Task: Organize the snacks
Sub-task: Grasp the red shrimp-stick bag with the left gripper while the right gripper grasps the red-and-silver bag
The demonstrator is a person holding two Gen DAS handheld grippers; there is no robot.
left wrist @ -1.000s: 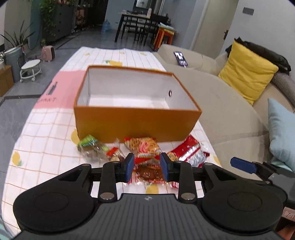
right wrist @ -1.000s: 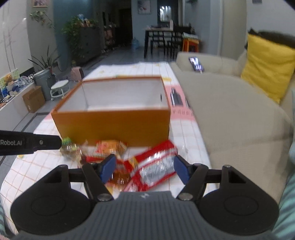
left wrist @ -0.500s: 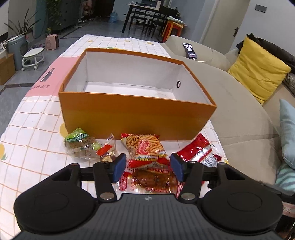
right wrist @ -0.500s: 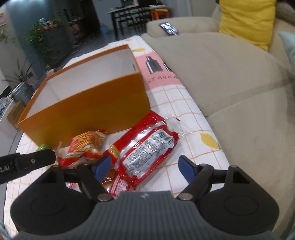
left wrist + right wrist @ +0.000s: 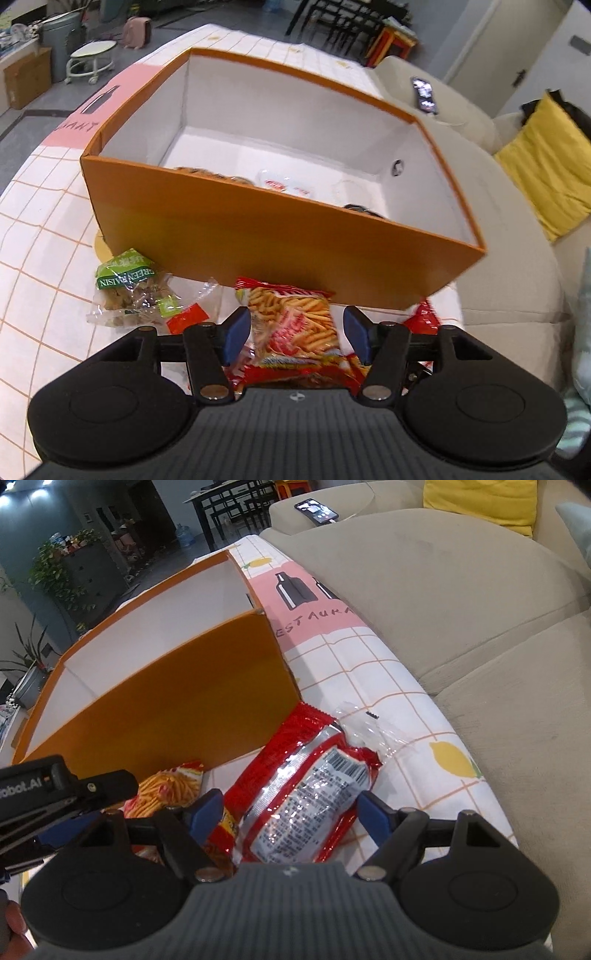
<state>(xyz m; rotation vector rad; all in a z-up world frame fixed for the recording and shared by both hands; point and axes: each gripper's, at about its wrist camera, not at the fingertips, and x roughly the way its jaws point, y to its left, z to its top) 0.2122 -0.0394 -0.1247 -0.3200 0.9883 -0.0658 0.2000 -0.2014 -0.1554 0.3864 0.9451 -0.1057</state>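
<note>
Both grippers just dropped in and spread wide: left gripper straddles the fries packet, right gripper straddles the red wrapper. Nothing pinched yet; orange box right ahead, grabs look next.

snack packets before box, on tablecloth

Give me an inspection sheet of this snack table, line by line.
Surface: checked tablecloth with lemon prints.
Job's things: orange box, a few packets already inside; fries packet, raisin bag and red packet lying outside, in front of it.
Clutter: nothing seen.
Grippers: left gripper open astride the fries packet, jaws just opened; right gripper open astride the red packet.
Cables: nothing seen.
Surroundings: beige sofa, phone, yellow cushion.
</note>
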